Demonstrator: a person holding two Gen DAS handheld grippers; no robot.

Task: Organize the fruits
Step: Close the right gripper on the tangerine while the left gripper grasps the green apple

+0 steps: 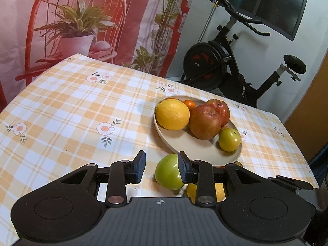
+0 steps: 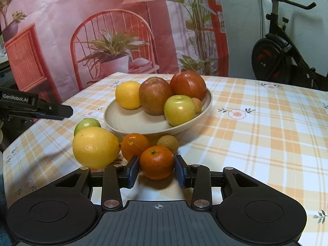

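Right now the right gripper (image 2: pixel 156 171) has its fingers spread to either side of a mandarin (image 2: pixel 156 162) resting on the surface (image 2: pixel 256 143); the blue pads sit just beside its flanks, and whether either one already touches the peel is hard to tell from this angle. Nothing is lifted yet. The left gripper (image 1: pixel 162 167) is likewise released, gripping nothing, its right finger in front of a green apple (image 1: pixel 167 172) that lies on the cloth just short of the plate (image 1: pixel 194 145).

Just behind the mandarin sit a second orange fruit (image 2: pixel 133 145), a small brownish fruit (image 2: pixel 168 143) and a large lemon (image 2: pixel 96 147), all close together below the plate rim. On the plate are another lemon (image 2: pixel 127 95), two red apples (image 2: pixel 154 95) and a smaller green apple (image 2: pixel 179 110).

The mandarin looks light, with a loose, dimpled skin that should give a little, so a moderate squeeze across its widest middle seems best; too hard would probably bruise it. The green apple looks firmer, heavier and glossier, likely to slip unless taken squarely at its equator.
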